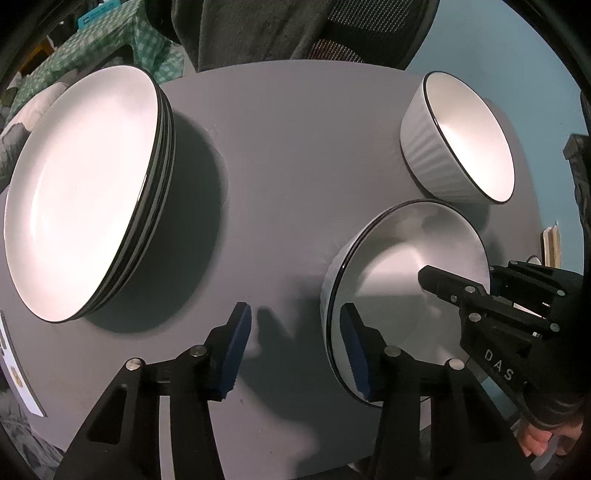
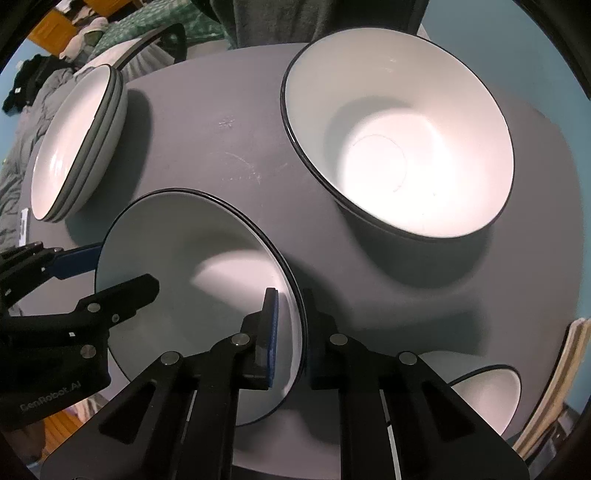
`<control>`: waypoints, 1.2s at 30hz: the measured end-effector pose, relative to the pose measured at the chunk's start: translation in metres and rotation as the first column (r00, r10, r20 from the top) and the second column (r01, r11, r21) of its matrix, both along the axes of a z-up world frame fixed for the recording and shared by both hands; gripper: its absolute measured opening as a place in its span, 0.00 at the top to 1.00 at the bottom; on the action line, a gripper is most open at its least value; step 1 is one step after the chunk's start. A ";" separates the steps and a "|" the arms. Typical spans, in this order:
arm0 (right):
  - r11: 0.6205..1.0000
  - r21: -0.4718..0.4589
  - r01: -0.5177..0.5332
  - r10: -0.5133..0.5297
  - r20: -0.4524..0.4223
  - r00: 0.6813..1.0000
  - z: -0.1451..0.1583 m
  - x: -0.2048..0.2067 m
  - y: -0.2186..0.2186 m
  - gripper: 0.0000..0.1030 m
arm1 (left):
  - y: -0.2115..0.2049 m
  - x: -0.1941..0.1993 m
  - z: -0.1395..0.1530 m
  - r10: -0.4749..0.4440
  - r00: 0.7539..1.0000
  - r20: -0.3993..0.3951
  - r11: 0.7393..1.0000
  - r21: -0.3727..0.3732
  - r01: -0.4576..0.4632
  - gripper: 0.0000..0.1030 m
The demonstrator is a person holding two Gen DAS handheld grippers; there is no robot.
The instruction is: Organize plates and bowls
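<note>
A shallow white bowl with a dark rim [image 1: 399, 258] [image 2: 192, 240] sits near the grey table's front edge; a doubled rim line suggests two nested. My right gripper [image 2: 290, 295] [image 1: 458, 275] is shut on its rim, one pad inside and one finger outside. My left gripper [image 1: 295, 321] [image 2: 122, 269] straddles the opposite rim and stands open: one blue pad is inside the bowl, the other hangs over the table apart from the bowl's wall. A stack of white plates [image 1: 85, 192] [image 2: 70, 147] lies at the left. A deep ribbed white bowl [image 1: 424, 147] [image 2: 406, 147] stands behind.
The round grey table [image 1: 280, 147] [image 2: 221, 147] has bare room between plates and bowls. A small white bowl [image 2: 487, 391] sits low at the right by a wooden object [image 2: 569, 362]. A chair draped in dark cloth [image 1: 258, 33] stands behind. A person's hand [image 1: 535, 439] holds the right gripper.
</note>
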State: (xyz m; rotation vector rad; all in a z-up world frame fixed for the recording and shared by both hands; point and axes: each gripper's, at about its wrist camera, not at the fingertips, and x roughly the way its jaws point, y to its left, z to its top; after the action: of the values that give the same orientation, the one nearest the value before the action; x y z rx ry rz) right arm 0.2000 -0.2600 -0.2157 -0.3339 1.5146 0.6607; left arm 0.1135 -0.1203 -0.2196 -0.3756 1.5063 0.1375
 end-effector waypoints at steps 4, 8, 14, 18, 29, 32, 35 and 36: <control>1.000 0.015 0.008 -0.008 -0.033 0.999 0.001 0.000 -0.003 0.89 | -0.002 -0.003 0.000 -0.012 1.000 -0.005 1.000 -0.003 0.012 0.53; 0.999 0.032 0.007 -0.005 -0.058 0.998 0.002 -0.001 -0.007 0.89 | -0.002 -0.007 0.001 -0.009 1.000 -0.011 1.000 -0.009 0.009 0.53; 0.998 0.041 0.040 -0.037 -0.074 0.997 0.001 0.010 -0.013 0.89 | 0.013 0.001 -0.005 0.017 1.000 -0.026 1.000 -0.018 -0.018 0.54; 0.997 0.046 0.054 -0.050 -0.081 0.995 0.001 0.019 -0.014 0.89 | 0.018 0.002 -0.006 0.038 0.999 -0.034 0.999 -0.038 -0.039 0.61; 0.999 0.042 0.033 -0.031 -0.060 0.998 -0.002 0.001 -0.011 0.88 | 0.020 0.020 -0.010 0.049 0.998 -0.034 0.990 -0.128 -0.053 0.88; 0.999 0.035 0.036 -0.034 -0.063 0.997 -0.006 0.002 -0.001 0.89 | 0.018 0.023 -0.007 0.061 0.997 -0.038 0.991 -0.119 -0.065 0.88; 0.998 0.040 0.057 -0.053 -0.078 0.995 -0.010 0.004 0.013 0.89 | 0.019 0.025 -0.006 0.077 0.996 -0.054 0.989 -0.124 -0.083 0.88; 0.997 0.040 0.062 -0.058 -0.085 0.995 -0.011 0.004 0.012 0.90 | 0.018 0.026 -0.005 0.071 0.996 -0.056 0.990 -0.120 -0.078 0.88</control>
State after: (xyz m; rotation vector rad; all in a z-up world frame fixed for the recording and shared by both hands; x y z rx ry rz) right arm 0.2038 -0.2480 -0.2265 -0.2293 1.5822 0.6653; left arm 0.1391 -0.1020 -0.2249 -0.5299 1.5564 0.1153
